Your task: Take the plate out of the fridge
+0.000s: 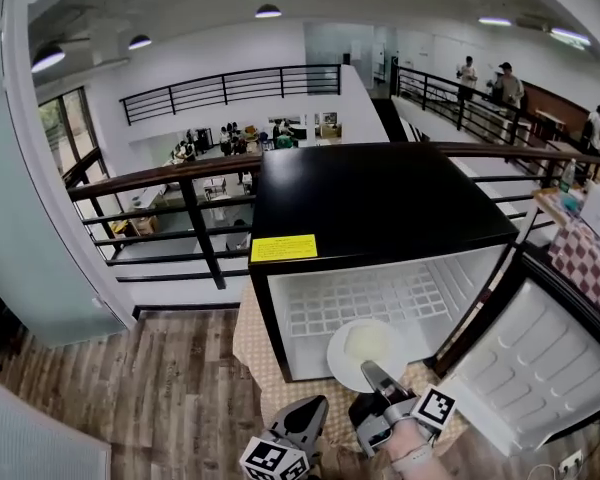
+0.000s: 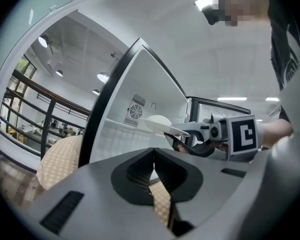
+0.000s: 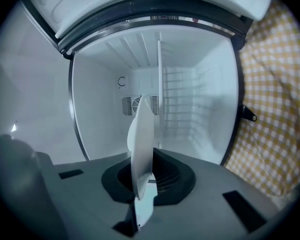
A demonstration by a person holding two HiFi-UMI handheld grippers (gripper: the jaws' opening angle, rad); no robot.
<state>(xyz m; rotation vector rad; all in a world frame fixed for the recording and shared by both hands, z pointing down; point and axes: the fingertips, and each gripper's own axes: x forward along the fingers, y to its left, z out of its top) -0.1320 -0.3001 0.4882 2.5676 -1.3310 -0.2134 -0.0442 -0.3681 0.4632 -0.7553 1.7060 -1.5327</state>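
A small white fridge with a black top (image 1: 380,203) stands open, its door (image 1: 535,368) swung out to the right. The round white plate (image 1: 363,351) is level at the fridge's front opening, partly outside it. My right gripper (image 1: 377,378) is shut on its near rim. In the right gripper view the plate (image 3: 142,139) shows edge-on between the jaws of that gripper (image 3: 140,184), with the bare fridge interior (image 3: 190,109) behind. My left gripper (image 1: 305,423) hangs lower left of the plate, holding nothing. In its own view the left gripper (image 2: 153,166) has its jaws together, and the plate (image 2: 160,121) sits ahead.
The fridge stands on a yellow checked cloth (image 1: 248,343). A dark railing (image 1: 180,183) runs behind it over a drop to a lower floor. A red checked cloth (image 1: 588,263) lies at the far right. Wooden floor (image 1: 150,398) spreads to the left.
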